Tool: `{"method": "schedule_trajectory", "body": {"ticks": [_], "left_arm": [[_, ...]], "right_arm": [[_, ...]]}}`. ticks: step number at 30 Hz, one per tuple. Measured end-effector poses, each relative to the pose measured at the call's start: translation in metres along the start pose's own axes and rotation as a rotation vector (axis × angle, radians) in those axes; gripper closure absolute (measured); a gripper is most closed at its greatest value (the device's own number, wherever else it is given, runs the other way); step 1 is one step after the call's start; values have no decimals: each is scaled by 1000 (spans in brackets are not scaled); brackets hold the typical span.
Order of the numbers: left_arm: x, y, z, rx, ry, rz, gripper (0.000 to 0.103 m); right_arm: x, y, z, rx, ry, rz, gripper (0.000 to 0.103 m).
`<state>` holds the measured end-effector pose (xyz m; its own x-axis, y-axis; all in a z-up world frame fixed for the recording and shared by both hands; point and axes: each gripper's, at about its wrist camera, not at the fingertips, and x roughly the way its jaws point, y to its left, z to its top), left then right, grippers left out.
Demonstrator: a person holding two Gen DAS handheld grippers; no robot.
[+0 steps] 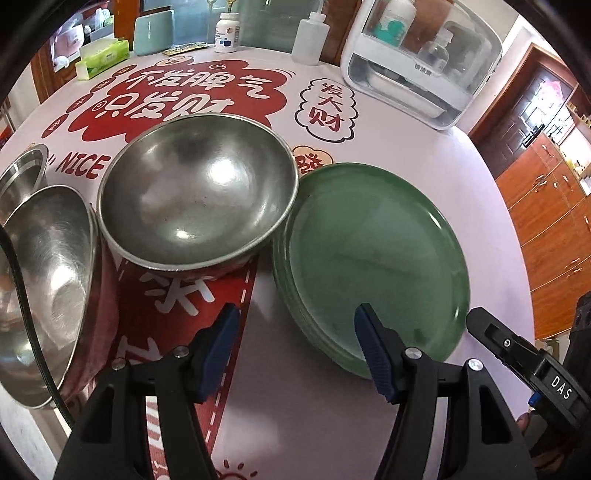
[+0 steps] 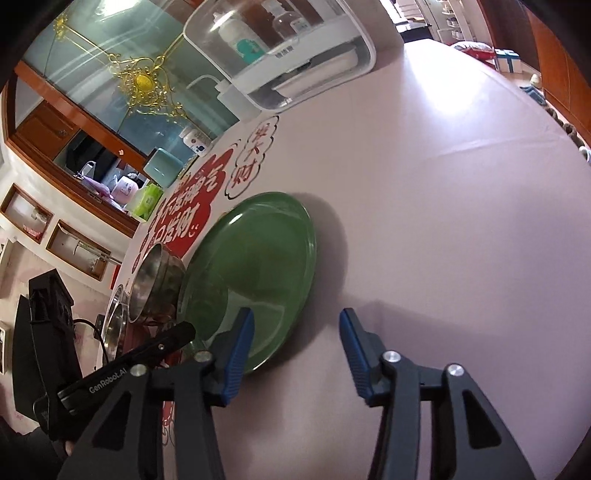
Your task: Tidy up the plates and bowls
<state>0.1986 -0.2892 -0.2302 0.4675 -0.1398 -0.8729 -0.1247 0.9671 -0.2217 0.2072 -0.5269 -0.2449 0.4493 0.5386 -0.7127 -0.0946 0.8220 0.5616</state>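
A stack of green plates (image 1: pixel 373 258) (image 2: pixel 255 266) lies on the pink tablecloth (image 2: pixel 424 221), right of a large steel bowl (image 1: pixel 199 188) (image 2: pixel 155 284). A second steel bowl (image 1: pixel 48 273) sits at the left, with a smaller one (image 1: pixel 22 170) behind it. My left gripper (image 1: pixel 295 325) is open over the stack's near-left rim, one finger above the plate and the other above the red print. My right gripper (image 2: pixel 295 328) is open at the stack's near-right rim, its left finger over the plate and its right finger over bare cloth. Neither holds anything.
At the back of the table stand a white box with a clear lid (image 1: pixel 417 62), a squeeze bottle (image 1: pixel 310 37), a pill bottle (image 1: pixel 226 33), a teal container (image 1: pixel 153 31) and a tissue box (image 1: pixel 103 59). Wooden cabinets (image 1: pixel 546 221) lie beyond the table's right edge.
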Motion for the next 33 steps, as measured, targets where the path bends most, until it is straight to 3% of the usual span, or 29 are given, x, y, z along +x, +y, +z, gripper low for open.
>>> {"method": "schedule_trajectory", "body": {"ticks": [4, 10, 20, 33], "left_arm": [[1, -2, 0, 23, -33, 17, 44], [6, -3, 2, 46, -49, 23, 56], [11, -10, 2, 83, -50, 14, 73], [9, -13, 1, 116, -10, 35, 78]], "right_arm": [[6, 2, 1, -4, 20, -5, 77], [12, 4, -1, -28, 29, -3, 84], [15, 5, 0, -40, 30, 7, 86], [13, 5, 1, -55, 72, -7, 88]]}}
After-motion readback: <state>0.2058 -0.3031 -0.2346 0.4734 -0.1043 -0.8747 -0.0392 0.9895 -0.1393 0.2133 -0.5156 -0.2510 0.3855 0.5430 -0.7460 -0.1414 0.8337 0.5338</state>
